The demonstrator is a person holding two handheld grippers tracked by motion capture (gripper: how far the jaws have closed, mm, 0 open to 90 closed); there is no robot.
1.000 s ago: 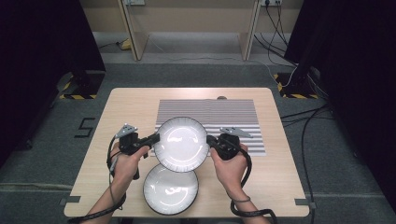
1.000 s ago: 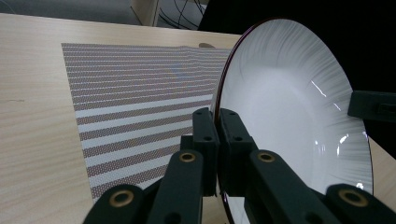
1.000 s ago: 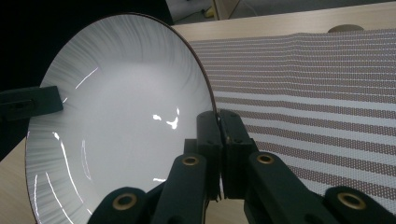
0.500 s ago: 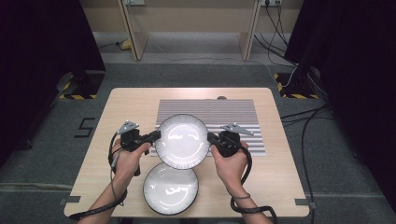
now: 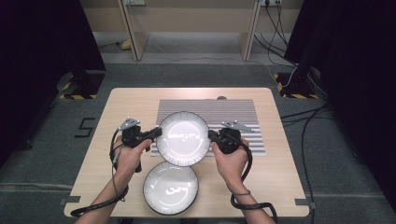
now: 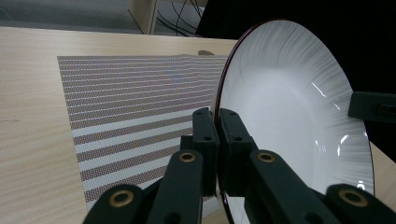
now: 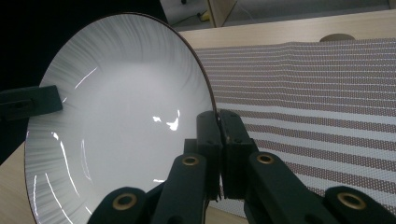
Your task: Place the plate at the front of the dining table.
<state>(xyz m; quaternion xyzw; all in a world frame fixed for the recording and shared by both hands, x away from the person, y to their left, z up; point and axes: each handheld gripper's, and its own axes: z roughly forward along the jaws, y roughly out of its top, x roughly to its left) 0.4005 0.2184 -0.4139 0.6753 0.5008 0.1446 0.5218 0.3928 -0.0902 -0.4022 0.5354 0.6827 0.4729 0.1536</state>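
Lifting slightly forward since the earlier frame, the upper plate (image 5: 182,138) hung between both tools, farther over the striped mat (image 5: 233,116). The left tool (image 5: 156,134) clamped its left rim, the right tool (image 5: 212,136) its right rim. A second plate (image 5: 170,187), empty, lay on the table (image 5: 280,177) behind them.

A pale wooden surface (image 5: 126,105) carries a striped mat (image 5: 233,109) toward its 12 o'clock side. A second white plate (image 5: 170,187) lies flat at 6 o'clock, just off the mat. On the grey floor (image 5: 196,70), cables (image 5: 303,116) trail at 3 o'clock.
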